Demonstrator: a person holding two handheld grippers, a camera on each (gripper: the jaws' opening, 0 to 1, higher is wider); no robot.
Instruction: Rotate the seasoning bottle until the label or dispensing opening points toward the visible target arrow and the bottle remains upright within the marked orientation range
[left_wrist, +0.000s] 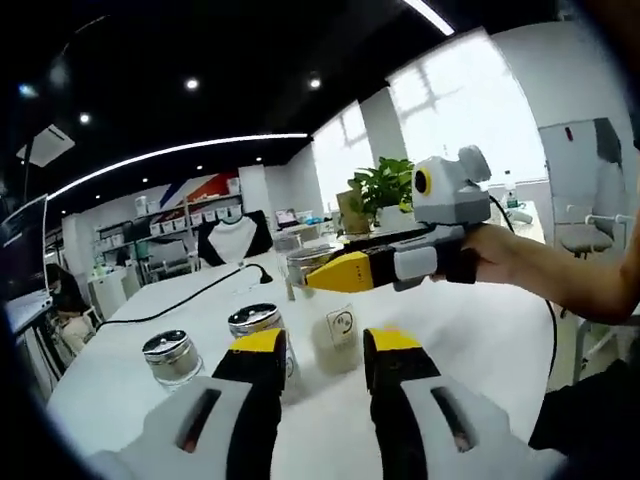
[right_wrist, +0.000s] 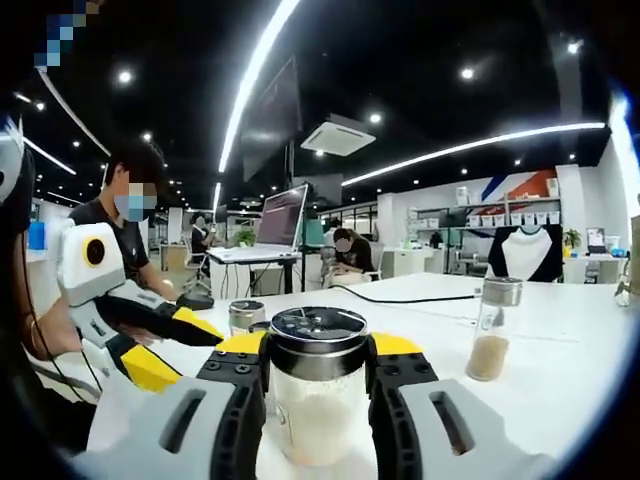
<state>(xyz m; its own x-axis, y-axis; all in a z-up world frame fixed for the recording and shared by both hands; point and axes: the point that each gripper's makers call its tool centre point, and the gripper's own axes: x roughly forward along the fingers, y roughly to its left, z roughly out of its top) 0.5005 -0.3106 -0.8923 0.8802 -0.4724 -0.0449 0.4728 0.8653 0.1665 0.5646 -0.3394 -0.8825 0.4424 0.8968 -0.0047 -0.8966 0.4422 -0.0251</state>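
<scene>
My right gripper (right_wrist: 318, 375) has its fingers (right_wrist: 240, 400) closed on both sides of a bottle; my left gripper (left_wrist: 320, 355) holds its fingers (left_wrist: 258, 360) spread apart.

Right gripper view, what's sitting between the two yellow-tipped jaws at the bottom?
In the right gripper view, the seasoning bottle stands upright between the right gripper's jaws, which press its sides just below the dark metal lid. It holds white granules.

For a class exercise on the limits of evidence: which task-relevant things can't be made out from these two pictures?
- Target arrow and range marks: none discernible on the white table in either view.
- Label of the seasoning bottle: right gripper view, sides covered by the right hand-held gripper.
- Bottle base: right gripper view, cut off by the bottom edge.
- Lid opening: too small to read.
</scene>
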